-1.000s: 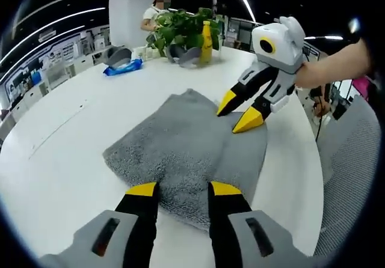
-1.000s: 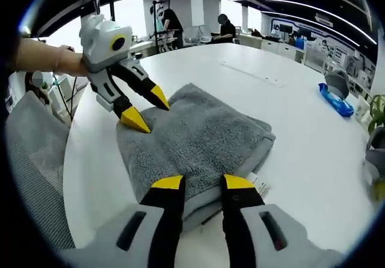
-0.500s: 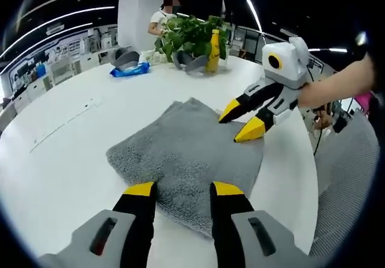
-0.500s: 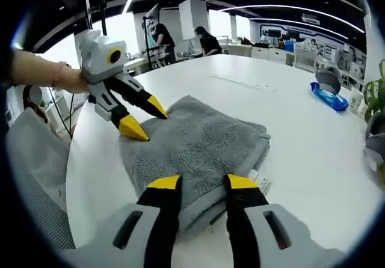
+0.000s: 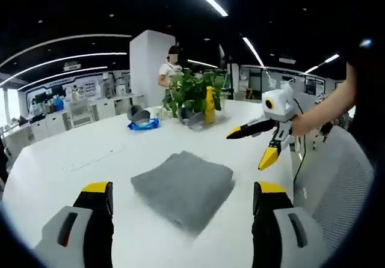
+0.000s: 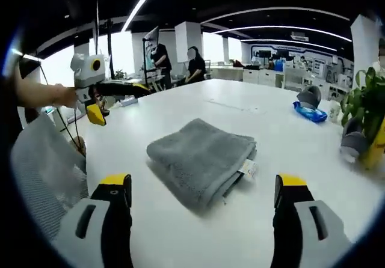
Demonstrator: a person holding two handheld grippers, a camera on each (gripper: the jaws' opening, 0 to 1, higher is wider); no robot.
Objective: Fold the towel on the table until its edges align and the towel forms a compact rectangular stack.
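The grey towel lies folded in a compact stack on the white table, its label at 1 edge. Both the left gripper and the right gripper hang above it, jaws spread wide, grasping nothing

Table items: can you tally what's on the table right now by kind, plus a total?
Grey folded towel: 1
Blue packet: 1
Potted green plant: 1
Yellow bottle: 1
Grey cap-like item: 1
Total: 5
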